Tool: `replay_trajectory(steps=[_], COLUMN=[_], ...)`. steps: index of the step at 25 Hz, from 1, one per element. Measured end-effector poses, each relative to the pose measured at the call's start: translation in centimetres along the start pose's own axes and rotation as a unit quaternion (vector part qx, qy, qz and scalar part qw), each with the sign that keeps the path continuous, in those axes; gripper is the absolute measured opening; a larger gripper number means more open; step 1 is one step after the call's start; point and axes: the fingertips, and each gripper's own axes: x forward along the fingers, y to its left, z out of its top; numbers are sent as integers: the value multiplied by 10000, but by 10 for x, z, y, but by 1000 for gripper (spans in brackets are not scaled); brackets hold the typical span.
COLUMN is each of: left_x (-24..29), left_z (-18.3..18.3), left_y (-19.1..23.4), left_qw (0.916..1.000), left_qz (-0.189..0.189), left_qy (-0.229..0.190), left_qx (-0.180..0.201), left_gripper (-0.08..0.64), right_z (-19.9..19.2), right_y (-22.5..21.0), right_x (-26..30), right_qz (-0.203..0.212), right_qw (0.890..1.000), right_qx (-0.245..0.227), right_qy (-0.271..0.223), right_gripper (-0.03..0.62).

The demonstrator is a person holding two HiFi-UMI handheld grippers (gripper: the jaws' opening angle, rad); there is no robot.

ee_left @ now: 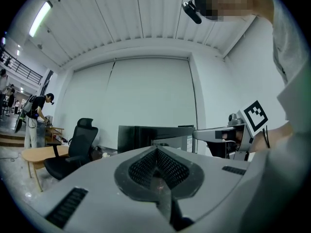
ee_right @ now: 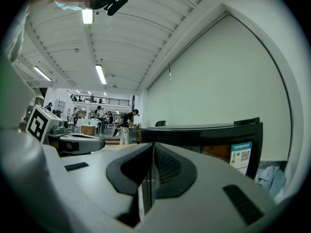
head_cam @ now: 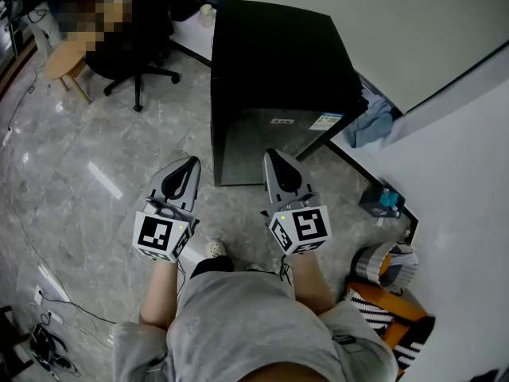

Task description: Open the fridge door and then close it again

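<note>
My left gripper and right gripper are held level, side by side, jaws pressed together, empty. Fridge just ahead, door closed. Grey marble floor, office chair far left.

The fridge stands closed straight ahead, its front face barring the way just beyond the left gripper and the right gripper. To the fridge's left, bare floor lies open and gives wide passage, up to an office chair well back. On the right the gap is narrow. A wall runs close by, with a blue cloth beside the fridge, and a small blue box and a basket along the wall's foot.
</note>
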Motion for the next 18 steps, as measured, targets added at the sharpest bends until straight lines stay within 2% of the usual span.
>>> replay_trajectory(steps=[18], left_x=[35], left_z=[-76], left_y=[30], left_qw=[9957], left_qz=[-426], left_qy=[750], left_qx=[-337], left_gripper=[15], right_z=[-82], right_y=[-10], right_x=[37], right_qz=[-416], right_qw=[9950], right_qx=[390], right_qy=[825], right_gripper=[25])
